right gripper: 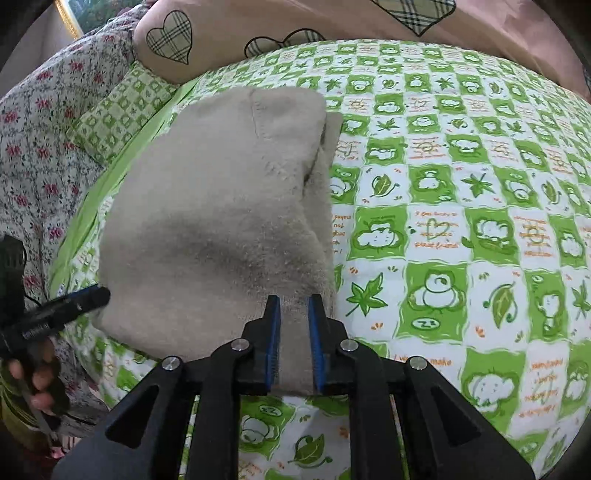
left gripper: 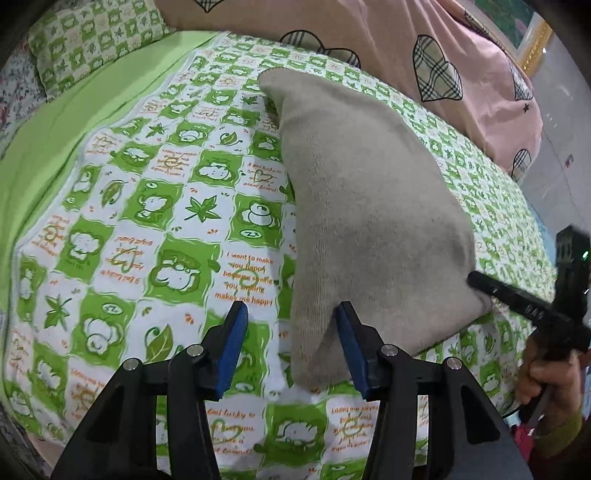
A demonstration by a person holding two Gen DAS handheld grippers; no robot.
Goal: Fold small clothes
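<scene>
On bedsheet (left gripper: 122, 229), right tongs (right gripper: 293, 339) pinch grey garment (right gripper: 221, 221); left tongs (left gripper: 291, 350) gape beside it.

The green-checked bedsheet (left gripper: 155, 192) reads "I want to make you happy" and "zz".

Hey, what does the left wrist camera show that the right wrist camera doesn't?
Left wrist only: the left gripper open, its right pad touching the garment but not clamping it, and the right gripper's finger at the garment's corner. Right wrist only: the right gripper shut on the garment's near edge, a seam by the far fold, and floral bedding. Both: the beige garment, green checked sheet, pink heart quilt.
</scene>
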